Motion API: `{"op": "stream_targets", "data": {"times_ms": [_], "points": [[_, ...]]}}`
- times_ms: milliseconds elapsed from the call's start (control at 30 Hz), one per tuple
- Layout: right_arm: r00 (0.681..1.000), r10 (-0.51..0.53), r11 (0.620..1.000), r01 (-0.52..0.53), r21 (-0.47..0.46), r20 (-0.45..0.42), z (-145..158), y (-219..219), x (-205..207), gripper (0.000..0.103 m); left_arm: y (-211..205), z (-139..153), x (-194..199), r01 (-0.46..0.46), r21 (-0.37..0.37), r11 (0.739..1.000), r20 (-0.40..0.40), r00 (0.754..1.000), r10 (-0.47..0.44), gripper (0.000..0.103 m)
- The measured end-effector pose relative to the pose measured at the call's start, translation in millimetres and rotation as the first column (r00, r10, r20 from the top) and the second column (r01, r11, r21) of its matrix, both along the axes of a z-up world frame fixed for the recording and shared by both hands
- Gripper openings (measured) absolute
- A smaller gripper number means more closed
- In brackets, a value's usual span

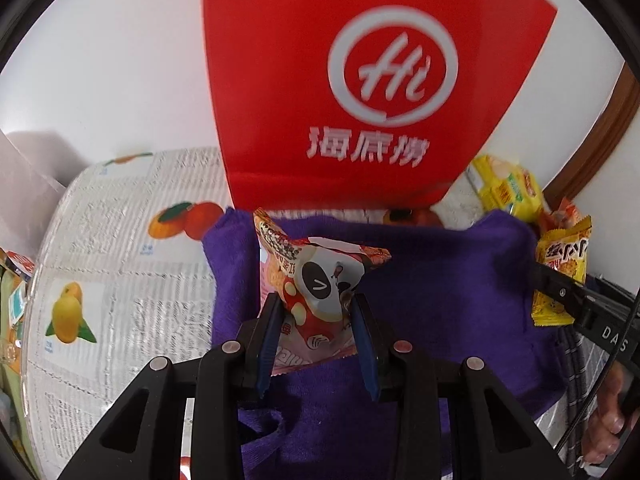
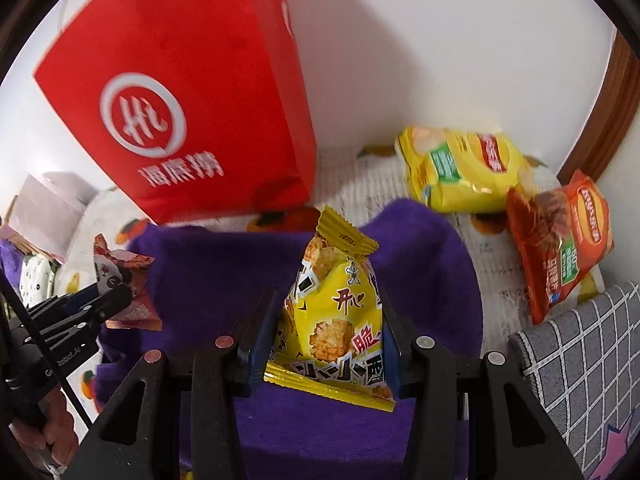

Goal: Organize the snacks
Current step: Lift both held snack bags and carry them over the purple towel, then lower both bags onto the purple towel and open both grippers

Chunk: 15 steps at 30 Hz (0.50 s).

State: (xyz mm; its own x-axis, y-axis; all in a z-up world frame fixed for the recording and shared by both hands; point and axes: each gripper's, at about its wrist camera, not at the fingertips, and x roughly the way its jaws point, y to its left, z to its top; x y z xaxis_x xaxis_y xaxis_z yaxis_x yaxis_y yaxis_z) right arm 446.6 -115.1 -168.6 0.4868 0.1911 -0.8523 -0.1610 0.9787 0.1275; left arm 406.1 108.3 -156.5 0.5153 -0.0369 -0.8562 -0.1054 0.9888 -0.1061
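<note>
My left gripper is shut on a pink and red snack packet with a panda face, held over a purple towel. My right gripper is shut on a yellow snack packet, also above the purple towel. Each view shows the other side: the right gripper with its yellow packet at the right edge, the left gripper with the pink packet at the left. A red paper bag stands behind the towel against the wall.
A yellow chip bag and an orange-red chip bag lie at the back right on the fruit-print tablecloth. A grey checked cloth lies at the right. The red bag leans left. A person's hand shows low left.
</note>
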Motion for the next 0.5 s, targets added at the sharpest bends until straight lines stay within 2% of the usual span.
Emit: {"op": "stream_targets", "data": {"times_ms": [267, 500], "points": [[0.998, -0.006, 1.000, 0.006, -0.001, -0.065, -19.6, -1.4, 9.1, 0.046, -6.7, -15.5, 4.6, 0.027, -0.023, 0.999, -0.039, 0.999, -0.027, 0.033], [0.994, -0.016, 1.000, 0.017, 0.005, -0.108, -27.8, 1.1, 17.4, 0.046, -14.3, -26.3, 8.4, 0.037, 0.001, 0.999, -0.064, 0.997, -0.037, 0.033]]}}
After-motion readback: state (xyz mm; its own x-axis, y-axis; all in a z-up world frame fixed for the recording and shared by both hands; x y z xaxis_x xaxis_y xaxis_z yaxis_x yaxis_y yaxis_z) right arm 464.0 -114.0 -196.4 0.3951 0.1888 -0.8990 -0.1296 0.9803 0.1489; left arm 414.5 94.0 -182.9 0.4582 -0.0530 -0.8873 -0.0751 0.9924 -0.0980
